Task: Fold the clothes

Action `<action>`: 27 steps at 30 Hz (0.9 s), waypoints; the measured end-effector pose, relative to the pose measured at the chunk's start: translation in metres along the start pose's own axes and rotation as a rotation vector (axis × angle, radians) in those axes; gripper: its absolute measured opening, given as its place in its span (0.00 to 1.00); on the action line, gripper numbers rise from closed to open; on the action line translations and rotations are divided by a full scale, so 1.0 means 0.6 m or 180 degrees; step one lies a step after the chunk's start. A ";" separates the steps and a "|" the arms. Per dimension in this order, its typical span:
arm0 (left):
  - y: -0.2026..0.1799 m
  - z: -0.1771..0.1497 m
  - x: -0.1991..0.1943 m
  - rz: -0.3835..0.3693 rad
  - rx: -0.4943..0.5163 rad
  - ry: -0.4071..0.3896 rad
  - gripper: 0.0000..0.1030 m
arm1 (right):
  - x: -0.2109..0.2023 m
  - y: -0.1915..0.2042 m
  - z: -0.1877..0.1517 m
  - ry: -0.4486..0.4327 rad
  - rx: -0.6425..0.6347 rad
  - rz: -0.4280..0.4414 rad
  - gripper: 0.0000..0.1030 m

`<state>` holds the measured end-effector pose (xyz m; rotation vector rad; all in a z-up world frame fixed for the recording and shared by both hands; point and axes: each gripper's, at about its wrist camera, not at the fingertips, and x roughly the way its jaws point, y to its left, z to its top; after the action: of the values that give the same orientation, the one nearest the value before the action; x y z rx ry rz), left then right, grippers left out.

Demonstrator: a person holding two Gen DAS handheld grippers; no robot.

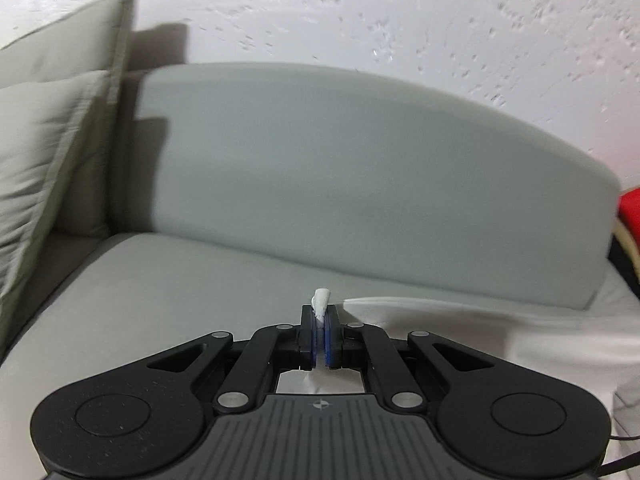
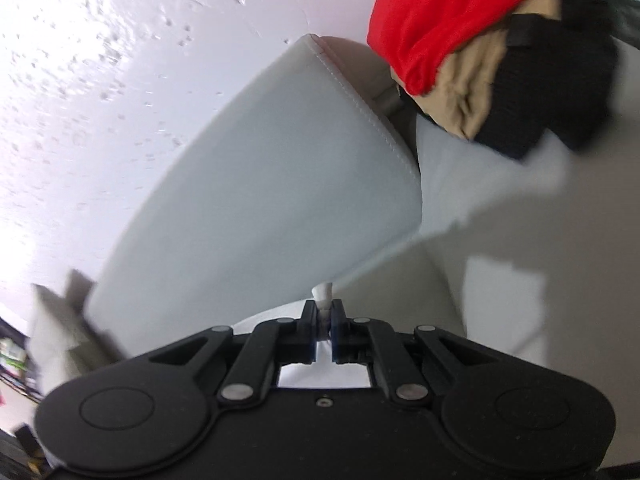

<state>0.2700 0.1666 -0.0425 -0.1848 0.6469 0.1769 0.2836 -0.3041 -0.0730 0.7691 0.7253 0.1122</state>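
Observation:
A white garment [image 1: 500, 332] lies spread over the sofa seat to the right of my left gripper [image 1: 319, 320]. That gripper is shut on a bunched edge of it, and a small white tuft sticks up between the blue pads. My right gripper [image 2: 325, 316] is likewise shut on a pinch of the white garment [image 2: 508, 300], whose cloth stretches away to the right in the right wrist view. Both grippers sit just above the seat and face the grey backrest.
A grey sofa backrest [image 1: 360, 184] fills the middle. Two beige cushions [image 1: 44, 148] lean at the left end. A pile of red, tan and black clothes [image 2: 480, 52] lies at the right end of the sofa. A textured white wall [image 1: 360, 12] rises behind.

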 end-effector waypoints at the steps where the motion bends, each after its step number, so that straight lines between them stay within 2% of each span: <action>1: 0.004 -0.012 -0.029 -0.0005 -0.0042 -0.0012 0.03 | -0.032 0.002 -0.001 0.0012 0.0022 0.0022 0.06; 4: 0.029 -0.063 -0.113 0.0000 -0.0150 0.0093 0.03 | -0.114 0.006 -0.028 0.0054 0.0033 0.0017 0.06; 7: 0.016 -0.120 -0.150 0.0201 -0.0072 0.0293 0.03 | -0.163 -0.001 -0.030 0.0149 0.0073 -0.0109 0.06; 9: 0.005 -0.157 -0.173 0.0359 0.0060 0.0345 0.03 | -0.183 -0.028 -0.060 0.0258 0.0208 -0.0178 0.06; 11: -0.005 -0.194 -0.195 0.0518 0.0193 0.0396 0.03 | -0.196 -0.045 -0.091 0.0321 0.0181 -0.0345 0.06; 13: -0.020 -0.225 -0.200 0.0648 0.0342 0.0446 0.03 | -0.202 -0.055 -0.119 0.0379 0.0103 -0.0542 0.06; 15: -0.031 -0.241 -0.200 0.0744 0.0480 0.0420 0.03 | -0.210 -0.054 -0.127 0.0353 0.0058 -0.0566 0.06; 17: -0.023 -0.242 -0.197 0.0814 0.0518 0.0506 0.04 | -0.218 -0.053 -0.136 0.0326 0.0012 -0.0590 0.06; 19: -0.014 -0.243 -0.194 0.0883 0.0555 0.0593 0.10 | -0.226 -0.051 -0.145 0.0300 -0.0033 -0.0614 0.06; 22: 0.002 -0.262 -0.223 0.0921 0.0640 0.0664 0.14 | -0.243 -0.052 -0.149 0.0327 -0.0065 -0.0678 0.13; 24: 0.012 -0.275 -0.243 0.0946 0.0697 0.0711 0.16 | -0.261 -0.053 -0.144 0.0326 -0.0042 -0.0745 0.22; 27: 0.012 -0.299 -0.312 0.0723 0.0600 0.0515 0.24 | -0.292 -0.054 -0.151 0.0211 -0.0141 -0.0790 0.32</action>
<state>0.0176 0.1133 -0.0696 0.0573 0.8412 0.3201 0.0885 -0.3343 -0.0420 0.6302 0.8729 -0.0711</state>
